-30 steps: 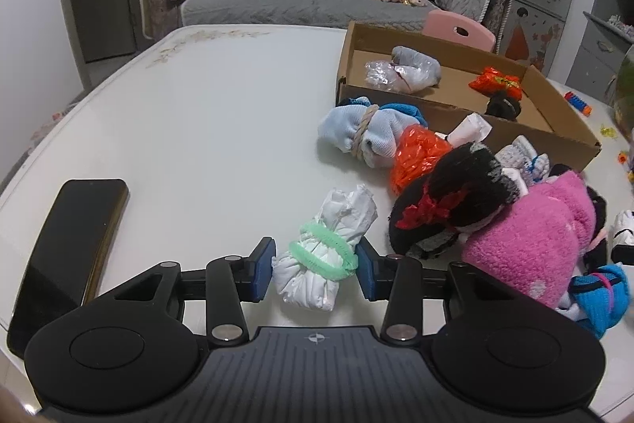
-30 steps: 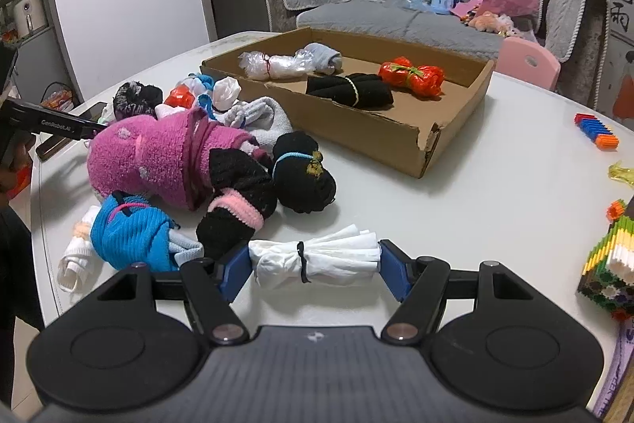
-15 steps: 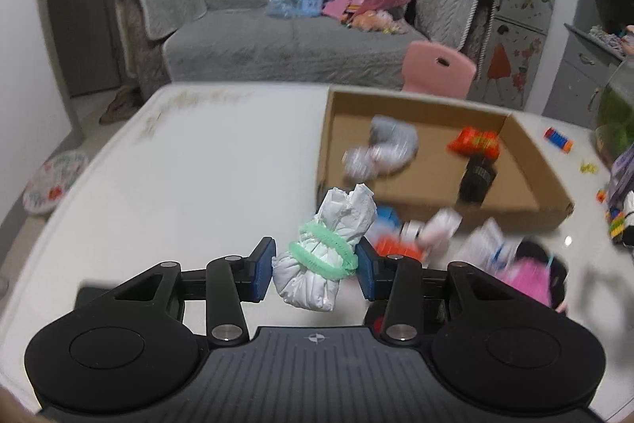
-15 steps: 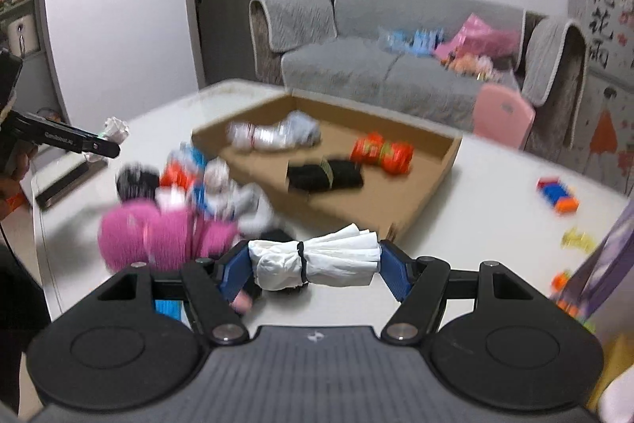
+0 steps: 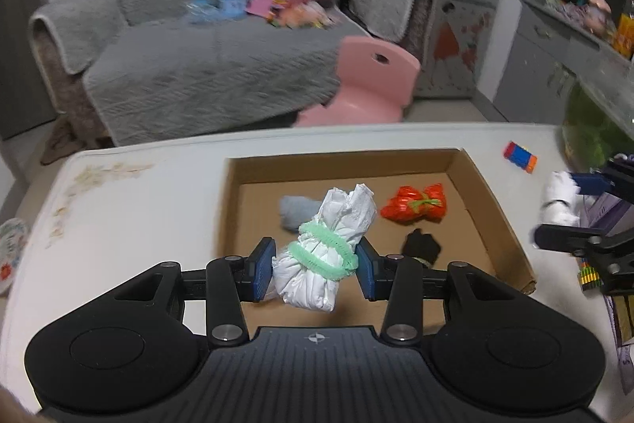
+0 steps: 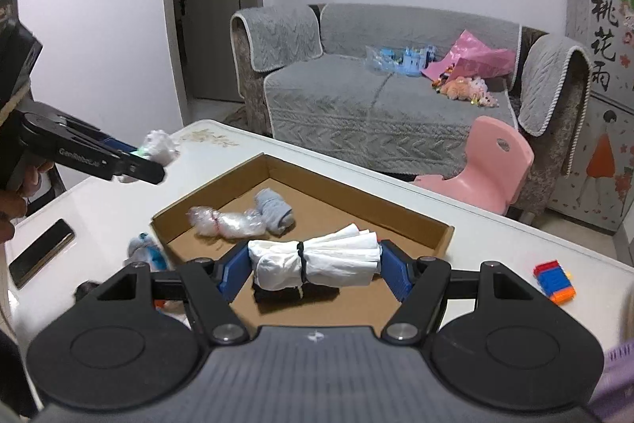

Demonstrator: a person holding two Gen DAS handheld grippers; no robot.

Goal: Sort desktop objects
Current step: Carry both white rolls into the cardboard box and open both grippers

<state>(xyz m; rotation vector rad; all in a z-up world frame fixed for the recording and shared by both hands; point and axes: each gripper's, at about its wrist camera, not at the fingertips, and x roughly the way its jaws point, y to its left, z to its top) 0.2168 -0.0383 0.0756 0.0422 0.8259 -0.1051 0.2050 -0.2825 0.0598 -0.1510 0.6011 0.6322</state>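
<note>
Two grippers are hanging in the air over the cardboard box (image 5: 491, 201); the left gripper (image 5: 314, 266) is squeezing a white bundle with a green band (image 5: 323, 256). The right gripper (image 6: 315, 266) is pinching a white bundle with a black band (image 6: 317, 260) end to end, just above a black roll (image 6: 295, 294) lying in the box.

The left gripper (image 5: 314, 267) and the right gripper (image 6: 316, 269) are both raised, each with its pads clamped on something.
</note>
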